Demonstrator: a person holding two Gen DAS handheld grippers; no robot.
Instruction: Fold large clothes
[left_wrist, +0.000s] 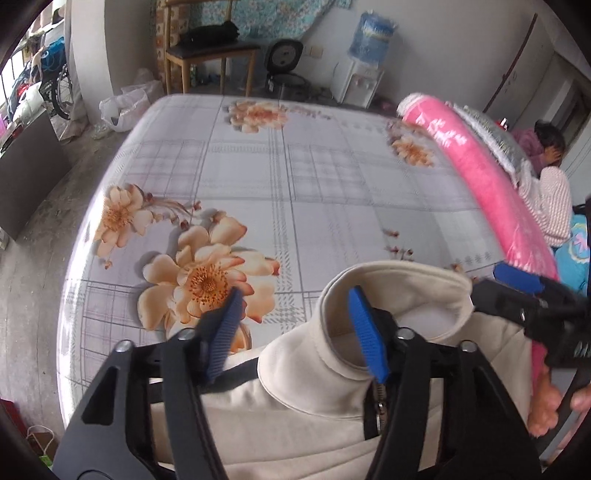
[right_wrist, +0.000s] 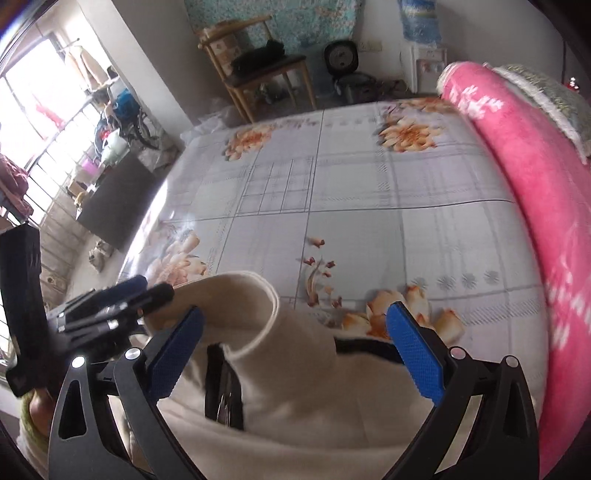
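Note:
A cream zip-up jacket (left_wrist: 306, 373) with a stand-up collar lies on the near part of the bed (left_wrist: 314, 184). My left gripper (left_wrist: 295, 317) is open above its collar, its right blue finger (left_wrist: 365, 332) close to the collar's inner edge. The right gripper shows at the right edge of this view (left_wrist: 535, 306). In the right wrist view, my right gripper (right_wrist: 295, 350) is open over the same jacket (right_wrist: 295, 398), the collar and black zipper (right_wrist: 229, 391) between its jaws. The left gripper (right_wrist: 110, 306) shows at the left.
The bed has a grey checked sheet with orange flowers. A rolled pink blanket (left_wrist: 480, 177) lies along the bed's right side, a person (left_wrist: 546, 184) beyond it. A wooden chair (left_wrist: 210, 55), a cooker (left_wrist: 284, 81) and a water dispenser (left_wrist: 365, 62) stand behind the bed.

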